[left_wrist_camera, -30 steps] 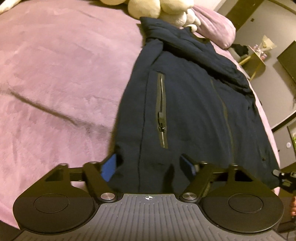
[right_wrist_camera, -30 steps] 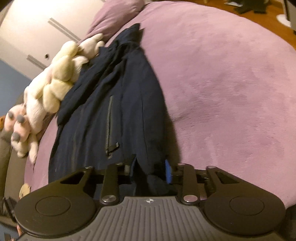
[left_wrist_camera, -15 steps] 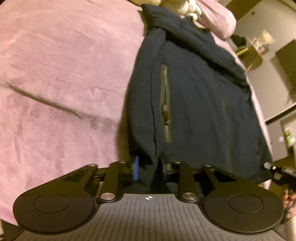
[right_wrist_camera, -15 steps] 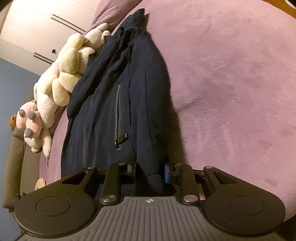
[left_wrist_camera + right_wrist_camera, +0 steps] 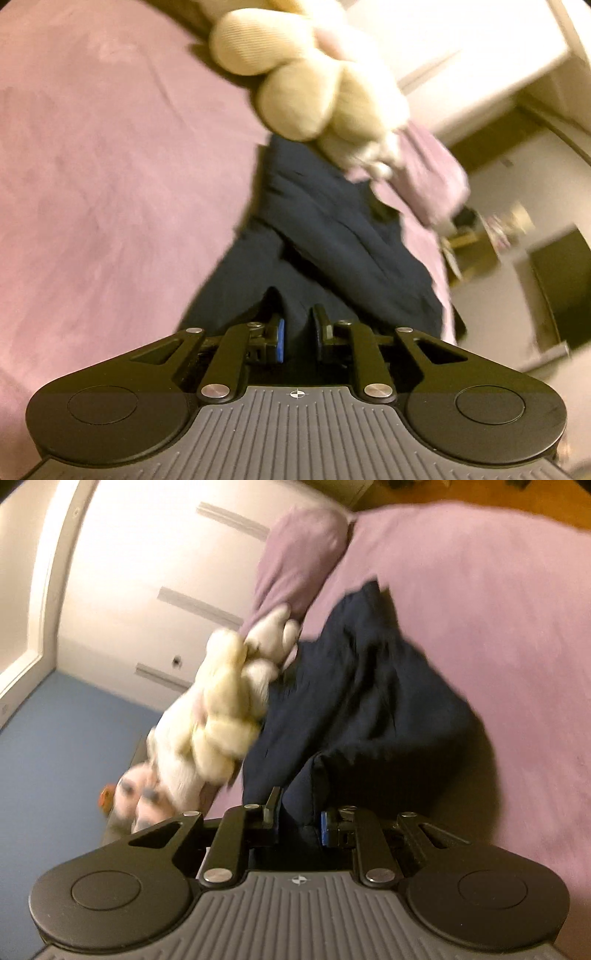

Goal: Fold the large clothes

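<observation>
Now left tool (image 5: 297, 328) clenched on navy jacket (image 5: 332, 236) hem, just closing; right tool (image 5: 297, 818) likewise, nearly closed.

Motion blur smears your left wrist view: the cream plush toy (image 5: 306, 92) at twelve o'clock runs past the top edge, and clutter at three o'clock is unreadable. In your right wrist view, the navy jacket (image 5: 354, 701) hem disappears between the closed-in jaws at six o'clock.
</observation>
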{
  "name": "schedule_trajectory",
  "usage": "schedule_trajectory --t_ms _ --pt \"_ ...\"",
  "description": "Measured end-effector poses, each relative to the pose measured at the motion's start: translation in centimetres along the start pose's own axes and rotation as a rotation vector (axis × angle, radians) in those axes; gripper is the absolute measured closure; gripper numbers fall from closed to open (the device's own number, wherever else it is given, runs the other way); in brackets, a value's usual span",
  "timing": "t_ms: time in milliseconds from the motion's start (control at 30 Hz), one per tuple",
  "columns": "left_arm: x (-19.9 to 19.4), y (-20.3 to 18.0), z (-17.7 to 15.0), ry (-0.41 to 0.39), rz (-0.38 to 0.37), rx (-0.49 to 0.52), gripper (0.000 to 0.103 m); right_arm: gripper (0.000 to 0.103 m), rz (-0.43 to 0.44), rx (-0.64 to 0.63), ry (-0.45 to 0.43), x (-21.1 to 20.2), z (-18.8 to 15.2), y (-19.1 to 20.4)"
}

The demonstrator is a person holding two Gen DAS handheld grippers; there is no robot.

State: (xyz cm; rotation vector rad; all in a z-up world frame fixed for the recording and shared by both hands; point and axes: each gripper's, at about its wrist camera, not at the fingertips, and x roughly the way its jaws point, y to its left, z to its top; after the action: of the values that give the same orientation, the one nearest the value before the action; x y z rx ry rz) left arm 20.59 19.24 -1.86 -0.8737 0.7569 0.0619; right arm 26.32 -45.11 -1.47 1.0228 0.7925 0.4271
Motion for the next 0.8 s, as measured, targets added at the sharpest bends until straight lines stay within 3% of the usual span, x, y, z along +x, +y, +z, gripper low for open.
schedule_trajectory --t_ms 133,233,367,467,500,533,600,667,700,800 --pt "5.4 0.7 2.0 0.001 0.099 -0.064 0.085 0.085 -0.148 0.098 -0.074 4.8 2.9 -0.8" --pt "8.6 1.0 2.4 0.032 0.172 -0.047 0.085 0.085 -0.246 0.139 -0.088 9.0 3.9 -2.0" --pt "8.9 1.5 2.5 0.033 0.159 -0.045 0.080 0.084 -0.353 0.139 -0.050 12.7 3.7 -4.2" --pt "6.7 1.1 2.8 -0.009 0.110 0.006 0.063 0.083 -0.334 0.119 -0.015 13.3 4.1 -4.9" --pt "5.5 0.6 2.9 -0.054 0.123 0.069 0.044 0.079 -0.312 0.118 0.004 13.3 4.4 -5.0" --pt "4.6 0.1 3.0 -0.094 0.149 0.127 0.034 0.076 -0.271 0.127 0.024 12.7 5.0 -5.0" --pt "2.9 -0.8 3.0 -0.162 0.171 0.262 0.027 0.065 -0.153 0.143 0.002 10.2 5.8 -5.1" --pt "2.3 -1.0 2.6 -0.157 0.139 0.330 0.017 0.057 -0.032 0.138 -0.043 7.7 6.2 -5.3" --pt "2.4 -0.9 2.3 -0.135 0.115 0.338 0.012 0.050 -0.010 0.112 -0.061 7.0 6.0 -5.2" --pt "4.1 -0.8 1.0 -0.052 0.092 0.364 0.011 0.045 -0.070 -0.012 -0.131 5.1 5.4 -4.8"
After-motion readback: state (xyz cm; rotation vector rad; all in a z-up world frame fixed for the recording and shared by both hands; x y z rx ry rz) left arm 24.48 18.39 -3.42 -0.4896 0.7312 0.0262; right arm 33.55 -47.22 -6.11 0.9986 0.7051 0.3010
